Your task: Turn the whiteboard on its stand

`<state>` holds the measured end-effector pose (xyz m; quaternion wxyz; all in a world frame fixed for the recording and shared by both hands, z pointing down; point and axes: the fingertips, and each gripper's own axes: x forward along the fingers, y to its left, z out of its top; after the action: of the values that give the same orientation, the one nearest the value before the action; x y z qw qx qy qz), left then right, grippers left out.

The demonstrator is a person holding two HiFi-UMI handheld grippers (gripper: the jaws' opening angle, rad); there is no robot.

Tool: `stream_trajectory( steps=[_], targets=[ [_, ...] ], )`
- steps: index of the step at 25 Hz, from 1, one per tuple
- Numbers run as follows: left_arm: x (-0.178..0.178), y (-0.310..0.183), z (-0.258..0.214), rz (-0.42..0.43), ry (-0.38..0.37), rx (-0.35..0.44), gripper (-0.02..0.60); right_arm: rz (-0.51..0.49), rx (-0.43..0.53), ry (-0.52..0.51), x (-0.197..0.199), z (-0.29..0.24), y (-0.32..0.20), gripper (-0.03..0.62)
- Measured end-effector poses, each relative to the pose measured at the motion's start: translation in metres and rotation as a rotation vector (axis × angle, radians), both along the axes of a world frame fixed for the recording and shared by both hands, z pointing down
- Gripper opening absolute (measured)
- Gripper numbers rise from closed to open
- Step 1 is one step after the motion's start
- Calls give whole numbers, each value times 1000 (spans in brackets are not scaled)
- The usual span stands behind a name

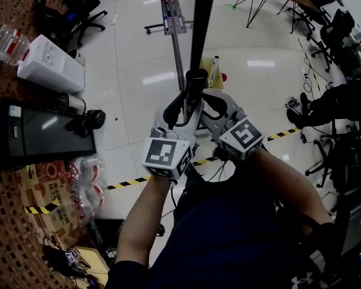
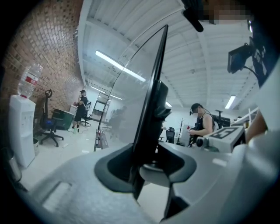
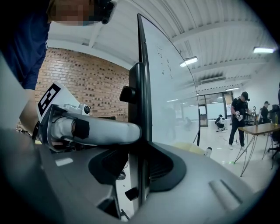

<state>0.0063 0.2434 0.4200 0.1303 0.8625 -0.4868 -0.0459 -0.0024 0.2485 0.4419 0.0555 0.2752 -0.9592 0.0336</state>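
Note:
From the head view I look down the whiteboard (image 1: 201,34) edge-on, so it shows as a black vertical bar. My left gripper (image 1: 181,110) and right gripper (image 1: 210,107) clamp its frame from either side, close together. In the left gripper view the board's pale surface (image 2: 131,87) and black frame run up between the jaws of the left gripper (image 2: 146,164), pads against the frame. The right gripper view shows the right gripper (image 3: 140,162) closed on the same black edge, with the whiteboard's (image 3: 168,96) written face to the right. The other gripper lies just across the frame.
A white water dispenser (image 1: 51,62) and a dark screen (image 1: 48,135) stand at the left, water bottles (image 1: 84,169) below them. Yellow-black tape (image 1: 130,182) crosses the floor. A second stand (image 1: 172,22) is ahead, office chairs (image 1: 79,17) far left, a seated person (image 1: 333,104) at the right.

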Motion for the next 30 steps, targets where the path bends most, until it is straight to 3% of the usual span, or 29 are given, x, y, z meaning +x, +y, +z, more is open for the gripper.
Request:
stream_trajectory(
  steps=[11,20,24,30],
  targets=[
    [2,29,-1,19,-25,17,175,9,14,-23,-2,0,28,137],
    [-11,86,4,-74,-91,-14,176,-60,6,1,-12,10,87,133],
    [1,98,-2,-124,-124,-19,176,-102,10,15,1,1,99,129],
    [8,120,0,-167,-100,-19,179,-140,-28,0,7,7,125,126]
  ],
)
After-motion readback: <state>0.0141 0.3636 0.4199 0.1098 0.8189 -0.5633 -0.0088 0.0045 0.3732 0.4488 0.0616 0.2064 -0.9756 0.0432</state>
